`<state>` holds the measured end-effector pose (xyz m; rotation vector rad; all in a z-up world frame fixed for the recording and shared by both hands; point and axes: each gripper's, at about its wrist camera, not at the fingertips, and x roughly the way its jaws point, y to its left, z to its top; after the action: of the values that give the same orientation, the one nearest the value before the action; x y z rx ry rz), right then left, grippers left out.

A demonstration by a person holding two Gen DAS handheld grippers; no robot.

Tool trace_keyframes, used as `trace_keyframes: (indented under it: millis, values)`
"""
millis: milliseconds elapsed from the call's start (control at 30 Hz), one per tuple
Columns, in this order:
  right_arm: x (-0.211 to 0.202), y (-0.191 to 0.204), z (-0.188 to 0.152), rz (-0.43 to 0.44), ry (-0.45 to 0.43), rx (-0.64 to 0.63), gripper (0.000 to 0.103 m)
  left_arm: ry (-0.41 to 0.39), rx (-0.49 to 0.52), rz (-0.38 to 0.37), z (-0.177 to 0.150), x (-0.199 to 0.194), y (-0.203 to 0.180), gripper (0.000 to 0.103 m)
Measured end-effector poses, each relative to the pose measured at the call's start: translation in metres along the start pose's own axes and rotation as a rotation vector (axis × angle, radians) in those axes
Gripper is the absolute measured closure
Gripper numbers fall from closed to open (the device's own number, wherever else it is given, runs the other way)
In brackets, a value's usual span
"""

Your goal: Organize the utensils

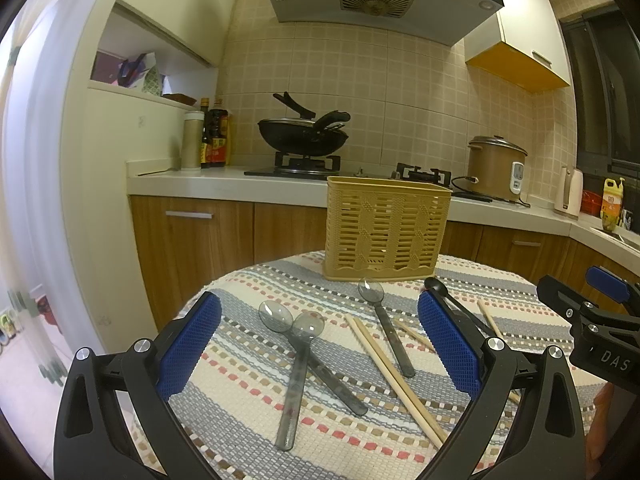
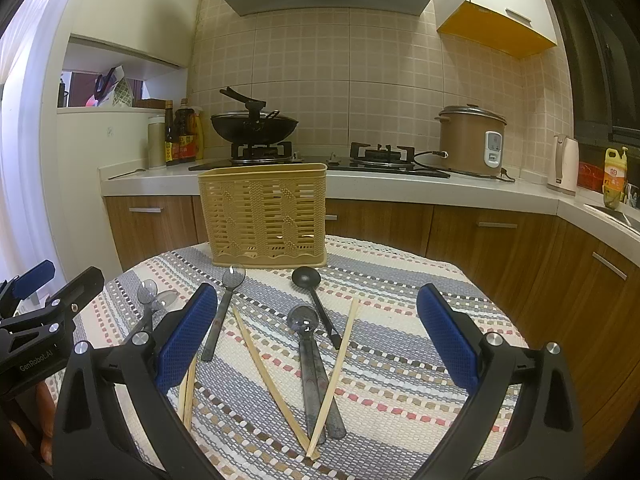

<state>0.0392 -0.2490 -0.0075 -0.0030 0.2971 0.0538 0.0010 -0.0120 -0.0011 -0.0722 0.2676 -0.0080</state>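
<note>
A tan slotted utensil basket stands upright at the far side of a small table with a striped woven cloth; it also shows in the right wrist view. Two clear grey spoons lie crossed before my left gripper, which is open and empty above them. A third grey spoon and a chopstick pair lie to their right. My right gripper is open and empty over a grey spoon, two crossed chopsticks and a black spoon.
A kitchen counter runs behind the table with a wok on a gas hob, a rice cooker, bottles and a kettle. Wooden cabinets stand below. The right gripper shows at the right edge of the left wrist view.
</note>
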Motion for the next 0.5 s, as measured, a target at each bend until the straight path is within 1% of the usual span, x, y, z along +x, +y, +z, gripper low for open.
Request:
trace_keyframes:
  millis: [500]
  values:
    - [0.0002, 0.0013, 0.0004, -0.003, 0.003, -0.004, 0.008, 0.0, -0.001, 0.0, -0.0006, 0.0009, 0.0009, 0.007]
